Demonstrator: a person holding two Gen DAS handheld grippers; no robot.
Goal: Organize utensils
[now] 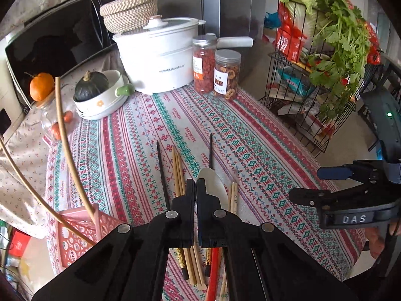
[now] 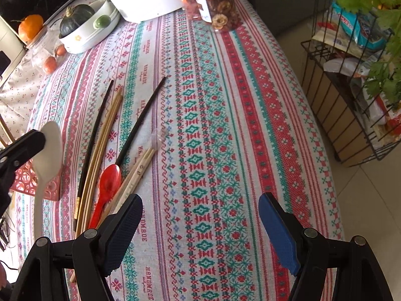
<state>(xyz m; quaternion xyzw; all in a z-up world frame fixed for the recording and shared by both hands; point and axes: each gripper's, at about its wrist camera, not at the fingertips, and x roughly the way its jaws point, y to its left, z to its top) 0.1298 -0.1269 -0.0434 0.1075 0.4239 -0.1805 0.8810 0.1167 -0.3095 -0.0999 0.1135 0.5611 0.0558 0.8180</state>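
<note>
Holding the white spoon (image 2: 48,150) clear of the surface (image 1: 250,138), my left hand-held gripper (image 1: 195,188) has its jaws pressed together on the spoon's neck, the bowl pointing toward 12 o'clock in the left wrist view and the handle hanging down below the jaws in the right wrist view. My right hand-held gripper (image 2: 200,225) hangs with its pads wide apart and nothing between them, over bare cloth.

I judge the step in hand to be carrying this spoon to the pink basket (image 1: 75,235), which sits at about 8 o'clock from my left jaws, at the edge of the surface. Still lying loose on the cloth are the red spoon (image 2: 106,188), the bamboo chopsticks (image 2: 105,135), two black chopsticks (image 2: 140,123) and a lighter pair (image 2: 140,168), all bunched together beneath and just ahead of my left jaws.

The next move, as I see it, calls for swinging left toward the basket without catching the thin curved cane (image 1: 66,138) that arches over it, then opening above the basket. My right could go for the red spoon, at 10 o'clock from it.
</note>
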